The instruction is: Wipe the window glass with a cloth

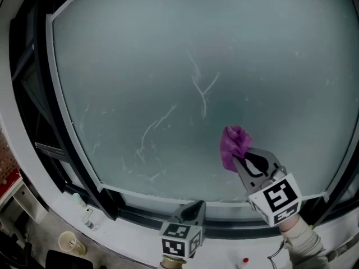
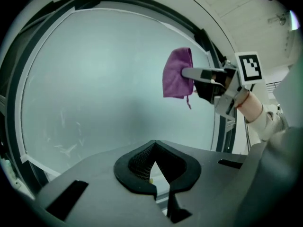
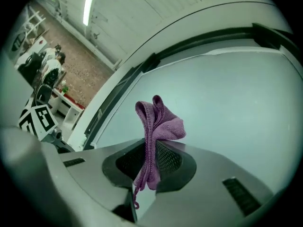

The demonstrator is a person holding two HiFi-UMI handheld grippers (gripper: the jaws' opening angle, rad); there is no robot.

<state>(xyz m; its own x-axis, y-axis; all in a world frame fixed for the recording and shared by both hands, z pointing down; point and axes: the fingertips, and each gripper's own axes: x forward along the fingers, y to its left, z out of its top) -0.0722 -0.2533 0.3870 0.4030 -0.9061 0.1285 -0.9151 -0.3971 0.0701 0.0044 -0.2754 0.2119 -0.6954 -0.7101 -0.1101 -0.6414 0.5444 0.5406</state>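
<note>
The left tool (image 1: 192, 209) sits low by the window's bottom edge, pinched shut on nothing. The right tool (image 1: 242, 160) squeezes the purple cloth (image 1: 234, 144), which looks to touch the window glass (image 1: 140, 55). White smears (image 1: 199, 88) lie up and left of the cloth.

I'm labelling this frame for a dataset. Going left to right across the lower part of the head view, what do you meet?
Cup → left gripper, shut on nothing → purple cloth → right gripper, shut on the cloth, its body reaching further right.
</note>
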